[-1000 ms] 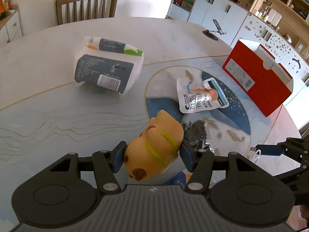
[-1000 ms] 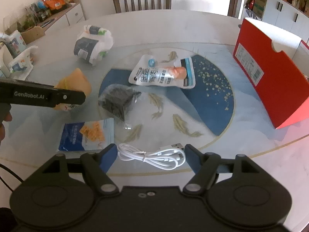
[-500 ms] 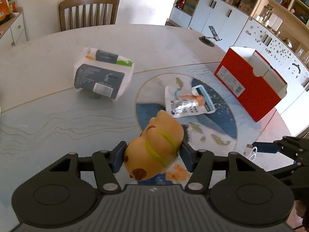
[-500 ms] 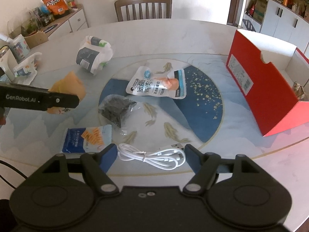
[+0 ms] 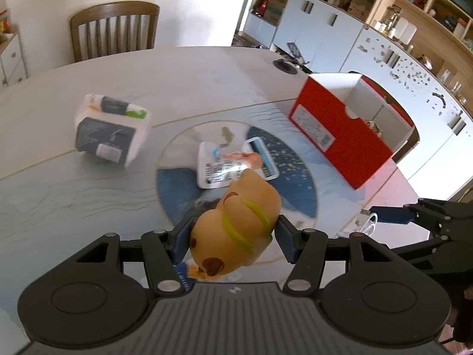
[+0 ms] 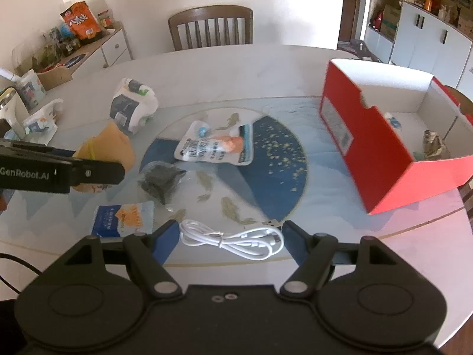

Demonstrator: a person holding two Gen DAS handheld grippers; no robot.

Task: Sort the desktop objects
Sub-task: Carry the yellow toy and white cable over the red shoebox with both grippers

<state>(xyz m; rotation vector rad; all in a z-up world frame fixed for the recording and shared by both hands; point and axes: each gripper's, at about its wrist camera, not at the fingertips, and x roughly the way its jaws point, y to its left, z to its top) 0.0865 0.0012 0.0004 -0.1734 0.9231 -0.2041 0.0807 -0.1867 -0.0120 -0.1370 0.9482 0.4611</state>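
The round table (image 6: 266, 68) is carrying the open red box (image 6: 381, 159) at its right side. Left of the box, the left gripper (image 5: 233, 233) is clenching an orange toy (image 5: 236, 230) above the table. The right gripper (image 6: 230, 239) is grasping a coiled white cable (image 6: 233, 238) nearer the camera than the box.

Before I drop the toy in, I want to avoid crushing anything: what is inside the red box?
In the red box, a small brownish crumpled item lies near the right end and something white and blue farther back. The near wall hides the floor beneath it.
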